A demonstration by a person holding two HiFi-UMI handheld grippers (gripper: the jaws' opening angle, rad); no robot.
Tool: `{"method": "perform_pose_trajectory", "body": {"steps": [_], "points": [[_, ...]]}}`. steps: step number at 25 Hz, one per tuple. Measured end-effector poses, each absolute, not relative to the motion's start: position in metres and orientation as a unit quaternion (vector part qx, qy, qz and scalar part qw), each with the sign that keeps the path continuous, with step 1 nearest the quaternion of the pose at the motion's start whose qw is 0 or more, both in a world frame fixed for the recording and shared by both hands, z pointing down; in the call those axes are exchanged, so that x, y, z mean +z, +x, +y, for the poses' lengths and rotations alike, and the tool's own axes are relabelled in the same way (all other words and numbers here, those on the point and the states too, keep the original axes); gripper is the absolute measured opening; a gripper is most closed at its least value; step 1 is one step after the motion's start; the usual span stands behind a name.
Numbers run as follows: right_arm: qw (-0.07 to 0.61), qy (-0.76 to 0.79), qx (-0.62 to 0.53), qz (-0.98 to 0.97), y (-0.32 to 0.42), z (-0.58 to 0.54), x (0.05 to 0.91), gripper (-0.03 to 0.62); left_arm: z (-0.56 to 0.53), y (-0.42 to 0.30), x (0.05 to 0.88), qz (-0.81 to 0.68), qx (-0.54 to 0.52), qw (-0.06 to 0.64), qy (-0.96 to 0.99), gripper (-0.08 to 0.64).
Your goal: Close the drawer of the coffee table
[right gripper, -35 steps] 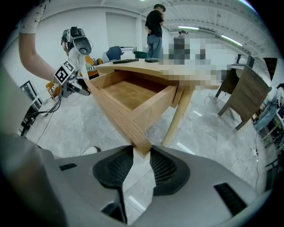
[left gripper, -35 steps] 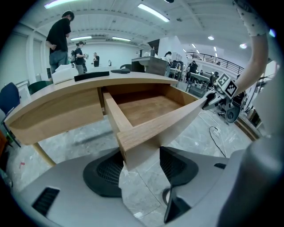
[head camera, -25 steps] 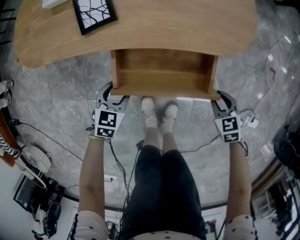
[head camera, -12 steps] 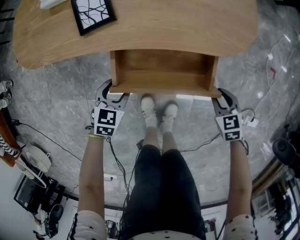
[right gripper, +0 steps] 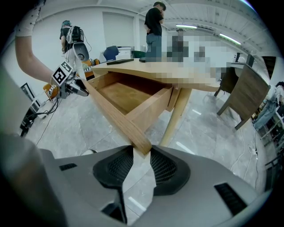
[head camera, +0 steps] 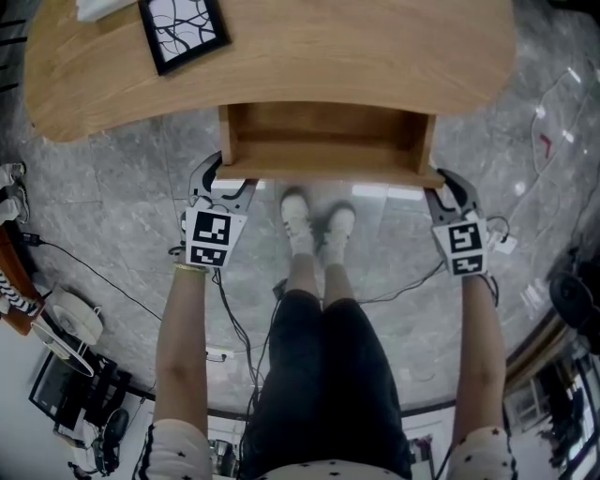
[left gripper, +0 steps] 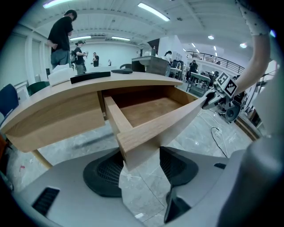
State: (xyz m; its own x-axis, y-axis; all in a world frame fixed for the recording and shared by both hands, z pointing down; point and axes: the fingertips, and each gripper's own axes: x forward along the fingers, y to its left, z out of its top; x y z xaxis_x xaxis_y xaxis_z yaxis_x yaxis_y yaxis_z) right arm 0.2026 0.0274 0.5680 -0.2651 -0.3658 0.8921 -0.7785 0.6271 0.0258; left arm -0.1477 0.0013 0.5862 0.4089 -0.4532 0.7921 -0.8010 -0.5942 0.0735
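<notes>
Left gripper [left gripper: 141,165] bites one end of the front board of the drawer [head camera: 328,141], and the right gripper [right gripper: 142,160] bites the other end. Holding both ends likely helps the person push it in straight, not crooked. The drawer sticks out from under the coffee table [head camera: 394,56], toward the person's shoes [head camera: 319,225]. It is open, so the closing is not done. Nothing is inside it, just bare wood. A black picture frame [head camera: 183,28] lies on the table top, well apart from the drawer.
</notes>
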Motion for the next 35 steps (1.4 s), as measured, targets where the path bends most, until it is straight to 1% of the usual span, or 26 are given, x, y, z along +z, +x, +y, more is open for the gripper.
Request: {"method": "perform_pose_trajectory", "body": {"steps": [35], "points": [[0.467, 0.389, 0.211, -0.766, 0.205, -0.012, 0.566, 0.125, -0.037, -0.145, 0.584, -0.396, 0.375, 0.221, 0.808, 0.267]]}}
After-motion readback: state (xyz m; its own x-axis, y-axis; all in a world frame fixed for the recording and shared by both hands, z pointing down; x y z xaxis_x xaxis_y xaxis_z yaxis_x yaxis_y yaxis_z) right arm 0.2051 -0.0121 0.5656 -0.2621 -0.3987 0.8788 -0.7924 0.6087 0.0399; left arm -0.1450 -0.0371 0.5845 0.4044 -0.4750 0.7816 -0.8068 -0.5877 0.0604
